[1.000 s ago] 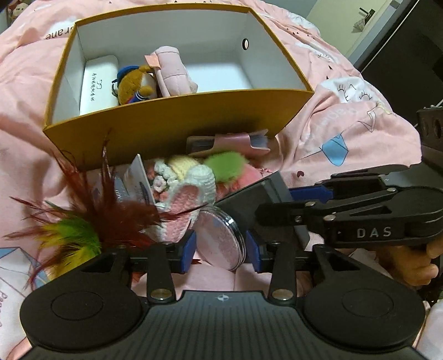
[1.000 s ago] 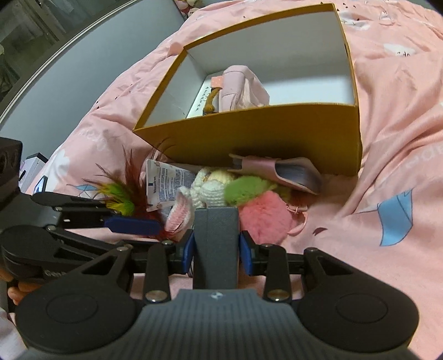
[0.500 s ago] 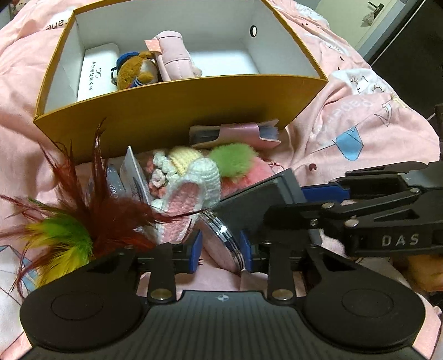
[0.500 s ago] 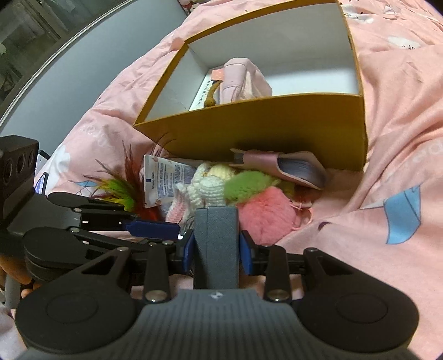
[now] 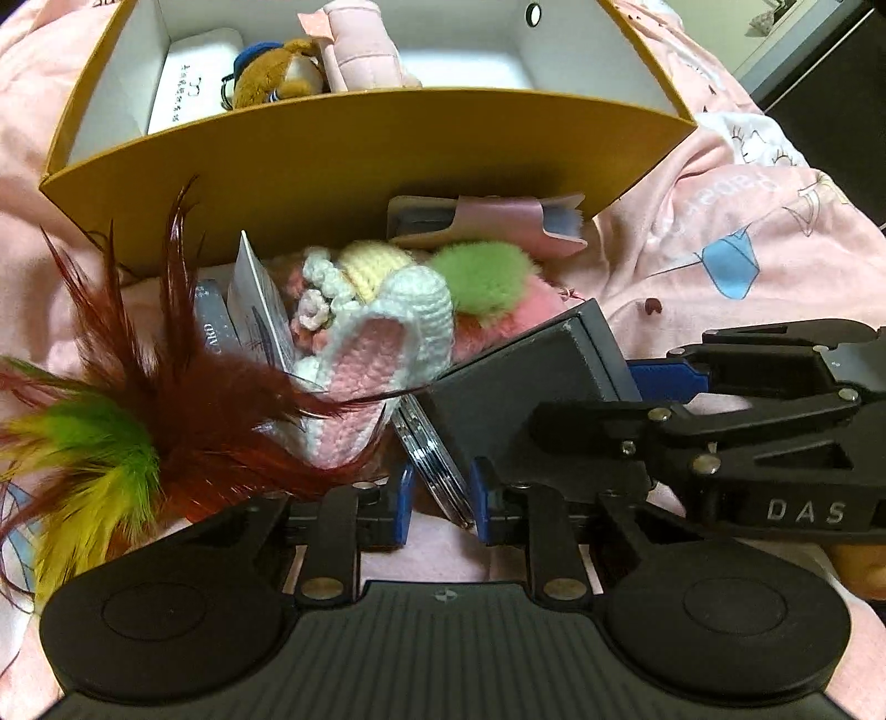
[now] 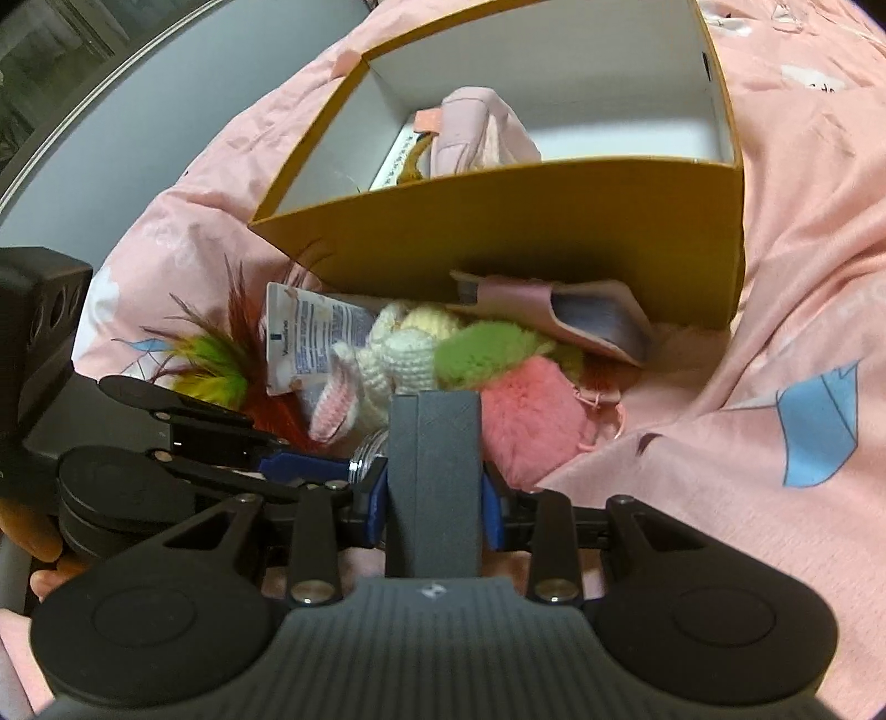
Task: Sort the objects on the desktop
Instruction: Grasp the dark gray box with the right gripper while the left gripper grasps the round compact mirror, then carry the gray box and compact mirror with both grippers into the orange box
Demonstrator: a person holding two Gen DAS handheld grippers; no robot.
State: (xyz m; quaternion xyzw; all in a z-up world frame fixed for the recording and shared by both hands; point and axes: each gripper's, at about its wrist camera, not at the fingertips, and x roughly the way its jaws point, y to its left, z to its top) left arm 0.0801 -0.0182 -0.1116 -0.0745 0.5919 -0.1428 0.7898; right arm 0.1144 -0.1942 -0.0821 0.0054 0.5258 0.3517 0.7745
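Closing my left gripper (image 5: 440,493) around a round clear case (image 5: 437,471), I see the thin case standing on its edge between the blue pads, and a small gap still shows on each side, so the jaws are not pressing on it. The case sits low in the pile of small things on the pink bed cover (image 5: 720,232), just beside the dark gray box (image 6: 433,476). My right gripper (image 6: 434,498) has its jaws clamped tight on that gray box, one blue pad on each side. Right behind the case is a knitted pink and white toy (image 5: 371,354), and a fuzzy green ball (image 5: 487,274) and a fuzzy pink ball (image 6: 531,421) lie next to it. A bunch of red, green and yellow feathers (image 5: 138,432) spreads out on the left, touching the knitted toy. A white packet with blue writing (image 6: 310,343) leans behind the toy. A pink wallet (image 5: 498,221) rests against the front wall of the big yellow box (image 5: 360,160). Inside the yellow box I can see a brown plush toy (image 5: 277,72), a pink bag (image 5: 365,50) and a white case (image 5: 194,77).
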